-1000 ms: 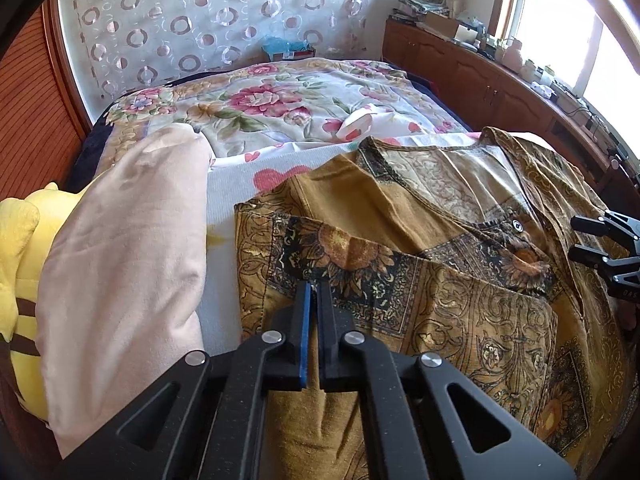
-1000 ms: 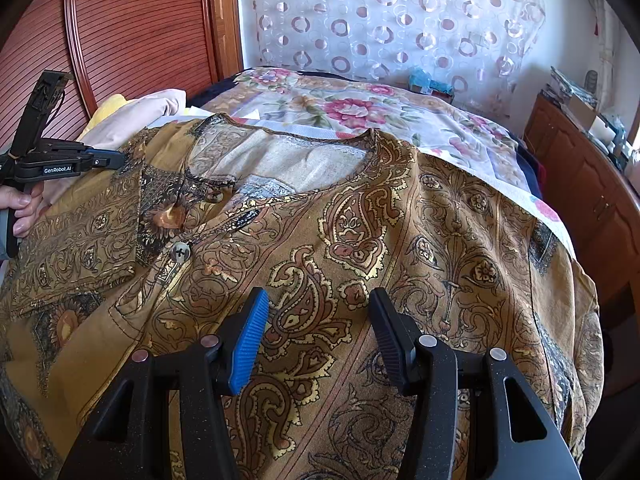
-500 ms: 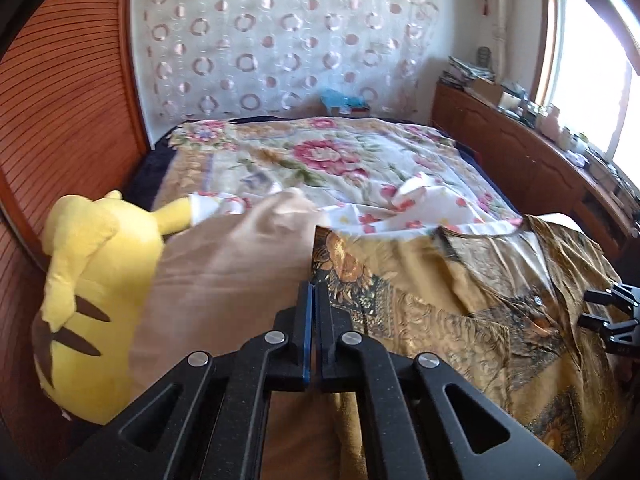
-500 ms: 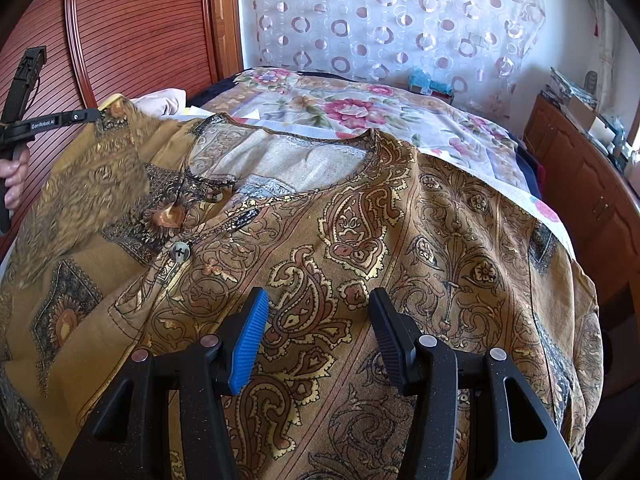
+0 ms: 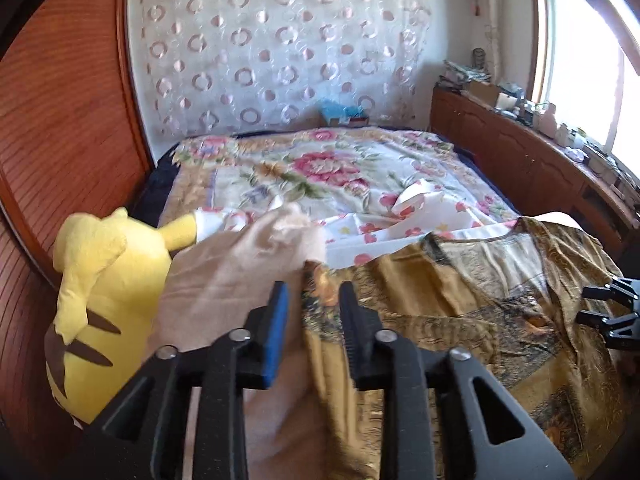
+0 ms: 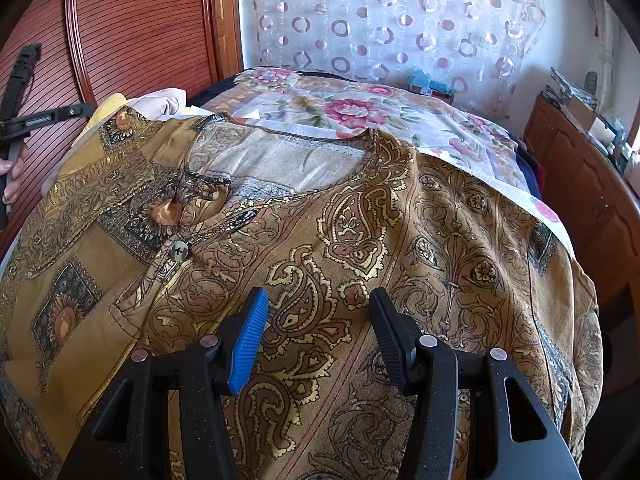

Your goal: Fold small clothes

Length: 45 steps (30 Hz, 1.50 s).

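A brown-gold paisley shirt [image 6: 360, 220] lies face up on the bed, with buttons near its neckline. Its left sleeve [image 6: 120, 124] lies spread out toward the plush toy. My left gripper [image 5: 314, 308] hovers over the sleeve's edge [image 5: 320, 276] with its jaws opening; the cloth lies below them, and the pads do not press on it. The right wrist view shows that left gripper [image 6: 90, 109] at the far left in a person's hand [image 6: 12, 176]. My right gripper [image 6: 320, 312] stands open just above the shirt's front, gripping nothing. Its fingertips [image 5: 592, 292] show at the right edge of the left wrist view.
A yellow plush toy [image 5: 100, 280] and a beige cloth [image 5: 224, 280] lie left of the shirt. A floral bedspread [image 5: 320, 168] covers the far bed. A wooden cabinet [image 5: 520, 160] runs along the right and a wooden panel [image 5: 60, 120] along the left.
My left gripper, shut on the folded-in sleeve, carried it up and out to the left, unfolding it, then parted its jaws and let go. The right gripper stayed still.
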Tool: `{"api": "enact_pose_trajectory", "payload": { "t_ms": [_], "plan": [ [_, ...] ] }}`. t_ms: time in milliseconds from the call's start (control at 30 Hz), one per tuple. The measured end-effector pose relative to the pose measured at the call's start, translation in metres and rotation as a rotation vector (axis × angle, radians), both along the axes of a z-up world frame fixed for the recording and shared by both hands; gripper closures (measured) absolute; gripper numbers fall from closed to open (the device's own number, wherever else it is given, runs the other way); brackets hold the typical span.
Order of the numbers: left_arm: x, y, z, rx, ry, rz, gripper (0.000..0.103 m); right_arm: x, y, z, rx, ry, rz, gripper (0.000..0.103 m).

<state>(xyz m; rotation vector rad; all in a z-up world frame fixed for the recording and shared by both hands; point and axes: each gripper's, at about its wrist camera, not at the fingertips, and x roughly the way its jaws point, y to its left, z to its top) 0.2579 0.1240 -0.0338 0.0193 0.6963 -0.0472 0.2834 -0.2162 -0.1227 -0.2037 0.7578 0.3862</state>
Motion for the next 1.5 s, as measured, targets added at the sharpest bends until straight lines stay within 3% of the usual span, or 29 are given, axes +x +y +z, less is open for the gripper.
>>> {"api": "enact_pose_trajectory", "payload": {
  "t_ms": [67, 100, 133, 200, 467, 733, 867, 1000, 1267, 1500],
  "plan": [
    [-0.007, -0.012, 0.007, 0.006, -0.020, -0.036, 0.061, 0.000, 0.000, 0.000, 0.000, 0.000, 0.000, 0.049],
    [-0.009, -0.016, 0.011, 0.005, -0.023, -0.047, 0.050, 0.000, 0.000, 0.000, -0.001, 0.000, 0.000, 0.048],
    [-0.012, -0.023, 0.014, 0.001, -0.031, -0.055, 0.034, 0.000, 0.000, 0.000, -0.001, 0.000, 0.000, 0.048],
    [-0.018, -0.032, 0.019, -0.001, -0.046, -0.073, 0.022, 0.000, 0.000, 0.000, -0.001, 0.000, 0.000, 0.048],
    [-0.026, -0.060, 0.025, -0.008, -0.044, -0.096, 0.022, -0.001, -0.001, 0.001, -0.003, -0.001, -0.001, 0.048],
    [-0.033, -0.086, -0.001, -0.022, 0.009, -0.125, 0.022, -0.013, -0.024, 0.019, 0.073, -0.038, -0.010, 0.048],
    [-0.034, -0.104, -0.019, -0.035, 0.049, -0.168, 0.022, -0.028, -0.058, 0.038, 0.081, -0.088, -0.075, 0.048],
    [-0.035, -0.124, -0.035, -0.039, 0.088, -0.218, 0.022, -0.040, -0.111, 0.039, 0.063, -0.106, -0.192, 0.040],
    [-0.031, -0.149, -0.063, 0.000, 0.177, -0.286, 0.022, -0.065, -0.212, 0.008, 0.032, -0.011, -0.441, 0.038],
    [-0.031, -0.152, -0.067, 0.013, 0.194, -0.288, 0.022, -0.075, -0.241, -0.008, 0.102, 0.069, -0.464, 0.038]
  ]
}}
